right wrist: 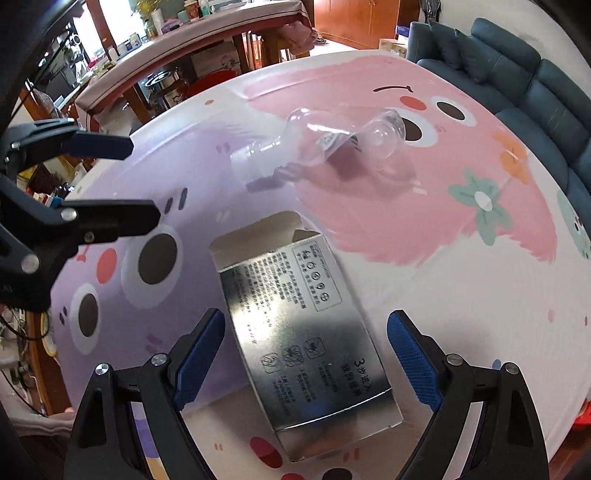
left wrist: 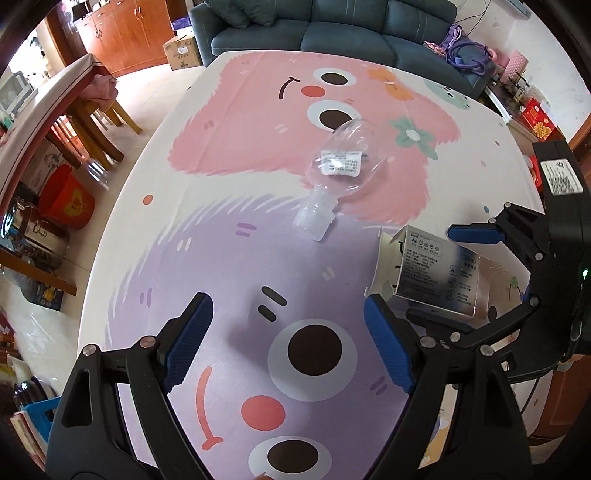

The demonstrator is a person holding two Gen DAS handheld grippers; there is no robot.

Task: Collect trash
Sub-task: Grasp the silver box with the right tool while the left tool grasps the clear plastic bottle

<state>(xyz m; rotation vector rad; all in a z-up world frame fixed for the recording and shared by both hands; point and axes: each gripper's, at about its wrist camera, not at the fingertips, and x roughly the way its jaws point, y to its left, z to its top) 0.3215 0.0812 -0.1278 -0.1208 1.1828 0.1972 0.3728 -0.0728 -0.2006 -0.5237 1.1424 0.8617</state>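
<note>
A clear empty plastic bottle (left wrist: 338, 168) (right wrist: 325, 138) lies on its side on the cartoon tablecloth (left wrist: 229, 229) (right wrist: 461, 280), ahead of both grippers. A silver cardboard box (left wrist: 432, 269) (right wrist: 295, 328) with an open end flap lies flat on the cloth. My right gripper (right wrist: 306, 362) (left wrist: 439, 273) is open, its blue pads straddling the box, one on each side, not touching it. My left gripper (left wrist: 290, 343) (right wrist: 142, 177) is open over bare cloth, left of the box, with nothing between its fingers.
A blue sofa (left wrist: 332, 26) stands beyond the table's far edge. On the floor at left are a red bucket (left wrist: 68, 201), wooden stools (left wrist: 99, 122) and a cardboard carton (left wrist: 183, 51). A second table (right wrist: 192, 48) with clutter stands beyond the left side.
</note>
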